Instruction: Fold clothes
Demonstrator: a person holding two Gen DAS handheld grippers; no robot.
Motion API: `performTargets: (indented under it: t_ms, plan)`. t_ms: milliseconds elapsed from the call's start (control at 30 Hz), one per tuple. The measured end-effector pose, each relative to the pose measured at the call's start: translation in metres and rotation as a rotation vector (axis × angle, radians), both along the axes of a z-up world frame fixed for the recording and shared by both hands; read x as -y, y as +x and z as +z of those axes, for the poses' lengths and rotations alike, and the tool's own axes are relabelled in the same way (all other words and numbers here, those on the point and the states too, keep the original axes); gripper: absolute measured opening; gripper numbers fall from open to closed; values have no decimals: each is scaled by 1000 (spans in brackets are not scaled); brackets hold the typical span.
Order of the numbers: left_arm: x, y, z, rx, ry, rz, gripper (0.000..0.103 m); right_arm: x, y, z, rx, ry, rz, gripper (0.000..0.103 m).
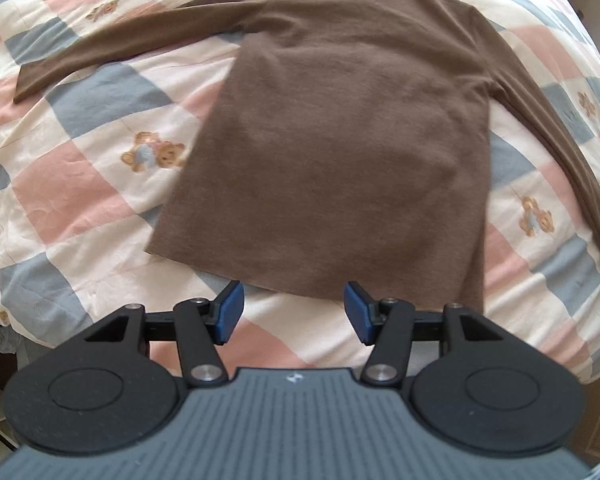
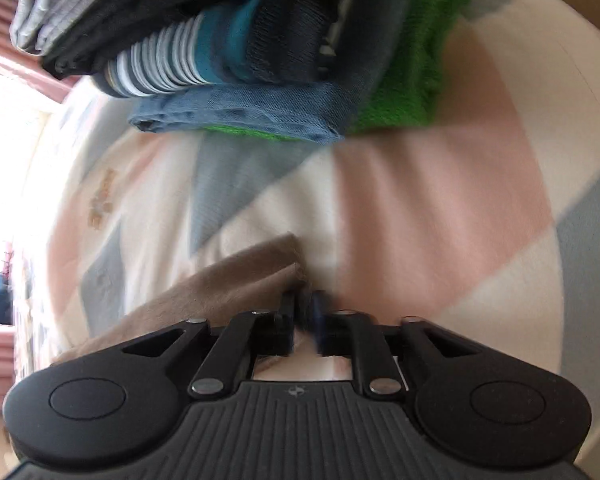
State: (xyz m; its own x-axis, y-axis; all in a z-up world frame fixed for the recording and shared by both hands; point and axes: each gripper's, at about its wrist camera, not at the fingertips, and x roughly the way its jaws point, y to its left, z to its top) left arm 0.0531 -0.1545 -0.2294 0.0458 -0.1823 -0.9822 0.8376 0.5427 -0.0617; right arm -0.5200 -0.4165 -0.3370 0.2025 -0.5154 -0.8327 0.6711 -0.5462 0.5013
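Left wrist view: left gripper (image 1: 294,312) fingers spread wide, empty, at the hem of the brown long-sleeved top (image 1: 340,140) lying flat mid-frame. Right gripper (image 2: 305,312) clamped on the brown sleeve cuff (image 2: 256,276), folded clothes stack (image 2: 236,52) at top.

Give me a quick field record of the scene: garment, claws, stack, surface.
garment: brown shirt, spread flat, both sleeves out
left claw: open, at the hem, holding nothing
right claw: shut on the sleeve cuff
stack: folded clothes beyond the right claw, green item at the bottom
surface: checked quilt with bear prints
fold: none yet visible on the body
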Motion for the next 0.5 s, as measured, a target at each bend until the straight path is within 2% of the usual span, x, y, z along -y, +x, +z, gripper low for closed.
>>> performTargets:
  t_ms: [67,100,133,267,333,400,500]
  plan:
    - [-9,24,-3,-6,-13,42,52,-19,13,21,-77,-48,7,55]
    - [-15,36,-6,-5,-15,61,53,-29,27,31,-114,-69,64,57]
    - [-19,48,-10,-1,-11,76,54,-39,42,36,-114,-74,149,57]
    - [-36,93,-34,-33,-20,134,54,-80,130,32,4,-28,558,56]
    - [-42,112,-49,-78,-37,158,54,-104,173,20,82,11,681,56]
    - [-49,134,-65,-112,-46,163,55,-122,205,7,113,36,719,56]
    - [-49,151,-89,-170,-75,160,55,-143,226,-7,146,48,656,56]
